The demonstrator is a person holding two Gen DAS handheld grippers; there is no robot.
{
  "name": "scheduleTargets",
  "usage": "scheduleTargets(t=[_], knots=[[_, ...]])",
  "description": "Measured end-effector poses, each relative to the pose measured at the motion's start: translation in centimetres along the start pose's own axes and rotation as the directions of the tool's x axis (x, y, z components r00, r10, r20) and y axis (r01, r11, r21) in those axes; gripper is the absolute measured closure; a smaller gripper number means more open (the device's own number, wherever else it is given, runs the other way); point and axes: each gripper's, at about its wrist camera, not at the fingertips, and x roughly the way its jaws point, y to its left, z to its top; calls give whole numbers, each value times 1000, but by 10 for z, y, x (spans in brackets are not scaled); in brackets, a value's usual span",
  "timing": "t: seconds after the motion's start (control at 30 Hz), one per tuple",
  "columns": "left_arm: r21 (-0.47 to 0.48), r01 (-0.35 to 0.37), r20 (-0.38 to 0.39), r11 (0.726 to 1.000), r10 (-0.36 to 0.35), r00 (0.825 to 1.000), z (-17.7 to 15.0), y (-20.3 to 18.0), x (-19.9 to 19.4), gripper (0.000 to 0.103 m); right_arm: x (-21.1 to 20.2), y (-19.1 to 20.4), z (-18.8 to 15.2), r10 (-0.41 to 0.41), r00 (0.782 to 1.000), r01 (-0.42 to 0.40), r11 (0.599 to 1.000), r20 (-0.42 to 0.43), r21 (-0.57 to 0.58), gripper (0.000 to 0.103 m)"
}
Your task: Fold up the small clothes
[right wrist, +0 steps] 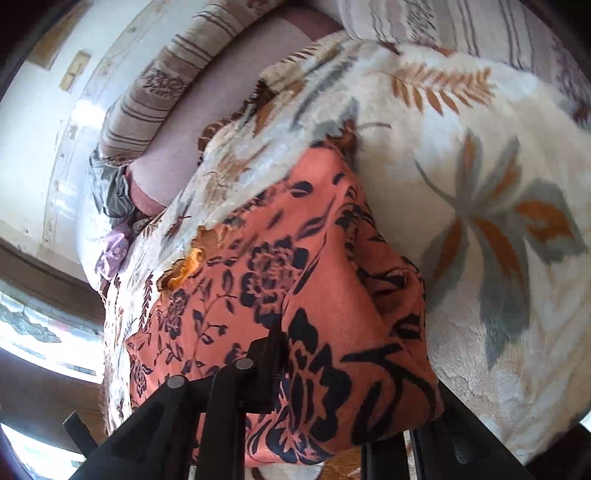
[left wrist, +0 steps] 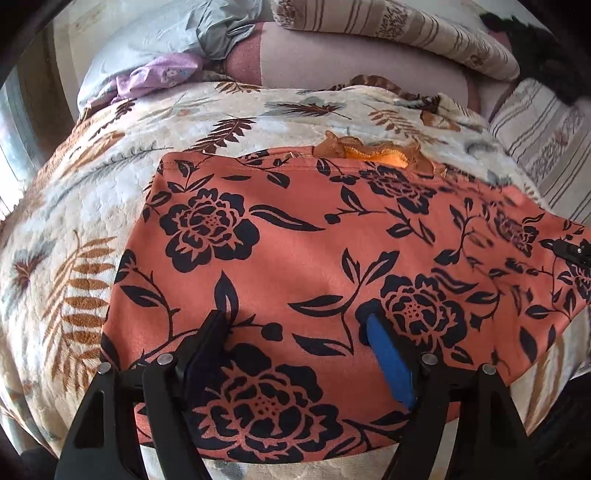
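Note:
An orange garment with a black flower print [left wrist: 303,236] lies spread flat on a fleece blanket, with orange lace trim [left wrist: 373,153] at its far edge. My left gripper [left wrist: 295,332] stands open over the near part of the garment, and its black and blue fingers are wide apart on the cloth. In the right wrist view, my right gripper [right wrist: 290,336] is shut on the garment's right edge [right wrist: 343,332]. That edge is lifted and drapes over the gripper, hiding one finger. The black tip of the right gripper [left wrist: 576,253] also shows at the garment's right corner in the left wrist view.
The cream blanket with a leaf pattern [left wrist: 92,206] covers the bed. Striped pillows [left wrist: 406,33] lie along the far side. A purple cloth [left wrist: 162,74] and a grey-blue cloth [left wrist: 207,33] are bunched at the far left. A wall and a bright window lie beyond them.

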Motion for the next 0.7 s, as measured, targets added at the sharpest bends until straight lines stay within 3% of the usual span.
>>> scheduleTargets(t=[0.1, 0.17, 0.27, 0.4, 0.47, 0.5, 0.57, 0.63, 0.7], knots=[[-149, 64, 51, 987, -57, 997, 7, 36, -22, 24, -24, 67, 5, 17, 996, -2, 986, 87, -167, 86], [-250, 71, 118, 966, -42, 992, 13, 70, -45, 24, -38, 123, -3, 57, 989, -14, 954, 135, -299, 86], [-401, 52, 212, 915, 37, 977, 8, 127, -79, 24, -45, 205, -37, 136, 979, -44, 868, 151, -495, 86], [-493, 10, 178, 870, 90, 980, -17, 183, -78, 24, -3, 273, -113, 172, 985, -113, 738, 24, -665, 87], [-524, 22, 133, 852, 57, 989, -29, 196, -68, 25, 44, 279, -154, 102, 990, -143, 690, -100, -709, 87], [-540, 52, 126, 840, 20, 992, -33, 201, -65, 25, 70, 275, -171, 64, 984, -166, 688, -168, -707, 87], [-547, 118, 152, 829, -40, 988, -35, 203, -67, 25, 108, 256, -191, 24, 957, -214, 731, -290, -648, 85], [-528, 181, 201, 830, -86, 976, -34, 200, -73, 25, 97, 250, -190, 93, 965, -233, 735, -245, -637, 85], [-507, 271, 223, 818, -179, 958, -25, 190, -73, 25, 93, 245, -184, 110, 954, -265, 746, -280, -611, 75]])
